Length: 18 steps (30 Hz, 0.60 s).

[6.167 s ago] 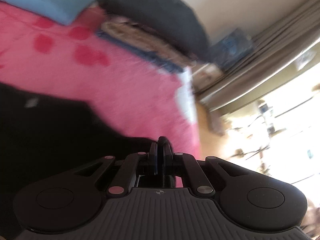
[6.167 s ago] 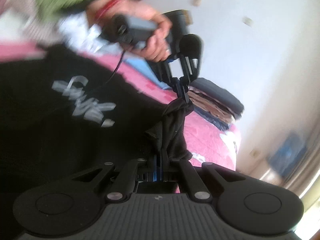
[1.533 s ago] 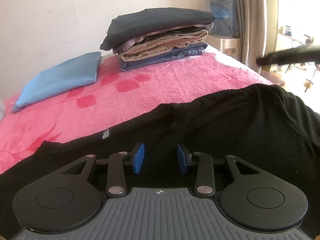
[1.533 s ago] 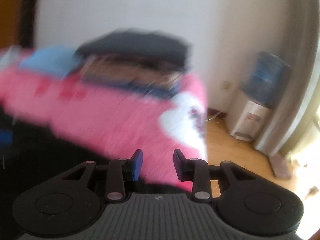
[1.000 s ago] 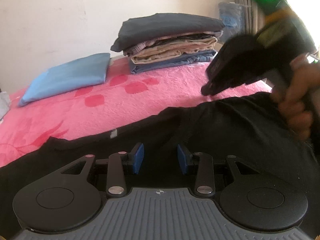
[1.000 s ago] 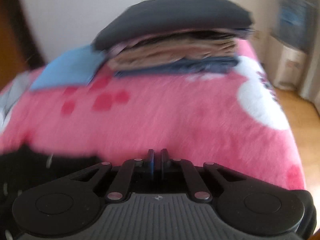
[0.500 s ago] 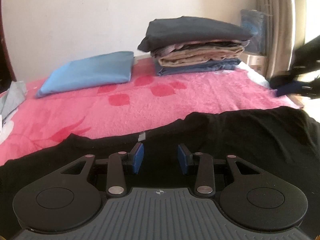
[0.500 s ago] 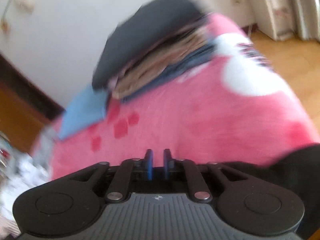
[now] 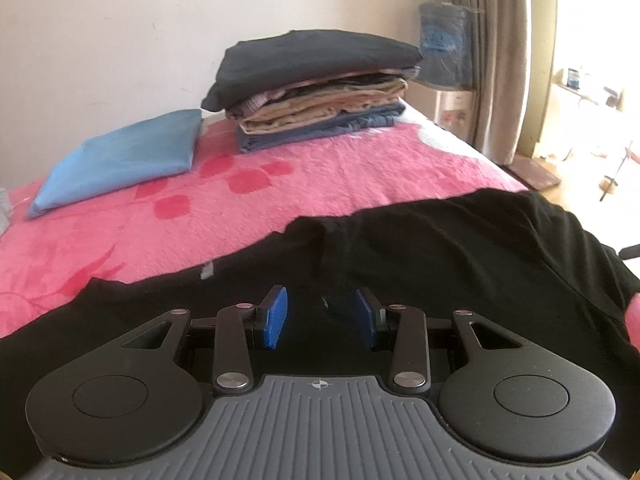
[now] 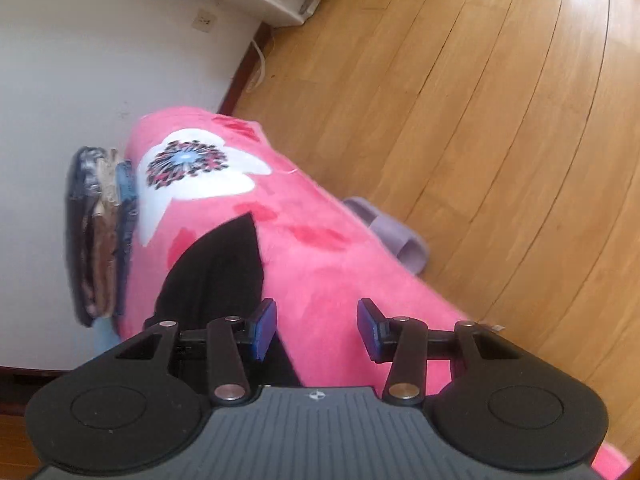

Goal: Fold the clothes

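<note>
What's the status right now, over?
Left tongs open over black garment. Right tongs opening, nothing between. Garment lies on pink blanket, nothing blocking.

No legible text or labels.

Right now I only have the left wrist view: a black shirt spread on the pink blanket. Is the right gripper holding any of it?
Observer: No. The right gripper has its jaws opening with nothing between them, only pink blanket below the gap.
Operator: Where is the shirt from there?
Observer: A pointed end of the black shirt lies off to the left of that gap in the right wrist view, not inside it.
Operator: Anything on the floor on that side?
Observer: A purple slipper sits on the wooden floor, close against the side of the bed.
</note>
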Motion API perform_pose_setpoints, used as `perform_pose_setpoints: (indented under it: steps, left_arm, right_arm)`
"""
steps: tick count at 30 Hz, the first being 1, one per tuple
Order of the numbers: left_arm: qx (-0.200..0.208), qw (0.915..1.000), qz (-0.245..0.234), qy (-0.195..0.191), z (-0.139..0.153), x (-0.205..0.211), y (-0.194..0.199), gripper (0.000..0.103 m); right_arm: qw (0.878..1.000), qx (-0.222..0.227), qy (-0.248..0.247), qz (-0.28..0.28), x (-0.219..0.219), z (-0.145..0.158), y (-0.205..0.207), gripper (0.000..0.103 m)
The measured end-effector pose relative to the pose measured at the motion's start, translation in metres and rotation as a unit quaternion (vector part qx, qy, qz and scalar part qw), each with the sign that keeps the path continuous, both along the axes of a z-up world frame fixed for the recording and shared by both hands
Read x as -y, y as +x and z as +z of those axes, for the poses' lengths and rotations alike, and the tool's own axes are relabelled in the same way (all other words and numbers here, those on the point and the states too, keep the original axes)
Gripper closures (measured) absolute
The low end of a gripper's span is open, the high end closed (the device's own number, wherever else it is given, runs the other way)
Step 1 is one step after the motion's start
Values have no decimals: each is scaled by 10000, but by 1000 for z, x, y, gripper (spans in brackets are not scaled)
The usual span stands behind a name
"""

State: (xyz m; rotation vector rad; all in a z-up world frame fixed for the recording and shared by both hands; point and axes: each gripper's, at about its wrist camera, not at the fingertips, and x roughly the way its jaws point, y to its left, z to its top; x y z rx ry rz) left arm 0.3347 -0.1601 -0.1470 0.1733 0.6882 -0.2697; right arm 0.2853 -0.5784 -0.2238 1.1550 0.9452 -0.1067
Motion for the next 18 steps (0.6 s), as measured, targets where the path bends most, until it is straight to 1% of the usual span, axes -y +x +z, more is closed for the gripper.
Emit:
perform_pose_setpoints:
  steps: [2, 3, 4, 5, 6, 7, 9, 11, 13, 14, 15, 16, 17, 18]
  left_arm:
    - [-20, 10000, -32, 38, 0, 2, -4, 65]
    - [-25, 10000, -55, 60, 0, 2, -6, 65]
    - [-25, 9999, -69, 81, 0, 2, -9, 65]
    - [-28, 9999, -88, 106, 0, 2, -11, 65]
    - [-44, 9999, -99, 132, -1, 1, -13, 65]
    - [-71, 9998, -96, 155, -1, 0, -15, 65]
    - [-124, 9997, -89, 203, -2, -2, -17, 65]
    - [-180, 9995, -83, 260, -3, -5, -20, 65]
    - [-235, 9992, -77, 308, -2, -9, -22, 65]
    - [-250, 9992, -61, 305, -1, -12, -22, 65]
    - [-258, 9992, -36, 293, 0, -15, -22, 65]
    - [-264, 9993, -5, 278, 1, -19, -22, 65]
    - [-270, 9993, 26, 262, 2, -22, -21, 65]
    - [-285, 9993, 66, 254, 3, -26, -21, 65]
  right_arm:
    - [9997, 186, -17, 174, -8, 4, 0, 57]
    - [9993, 242, -122, 261, -12, 8, 0, 58]
    - [9987, 292, -242, 347, -17, 11, 0, 62]
    - [9978, 343, -362, 433, -22, 15, 0, 63]
    - [9967, 344, -541, 498, -26, 18, 1, 73]
    - [9955, 367, -710, 511, -29, 21, 1, 89]
    - [9938, 546, -837, 478, -30, 28, -2, 99]
    - [9910, 749, -1048, 372, -35, 40, -2, 100]
    - [9834, 1118, -1336, 503, -48, 61, 4, 100]
    - [9764, 1337, -1537, 710, -60, 74, 9, 100]
    - [9652, 1599, -1798, 1029, -77, 90, 15, 100]
    - [9472, 1886, -2107, 1513, -100, 106, 20, 100]
    - [9208, 2110, -2452, 2180, -130, 117, 20, 100]
    - [8873, 2310, -2787, 2859, -161, 127, 19, 100]
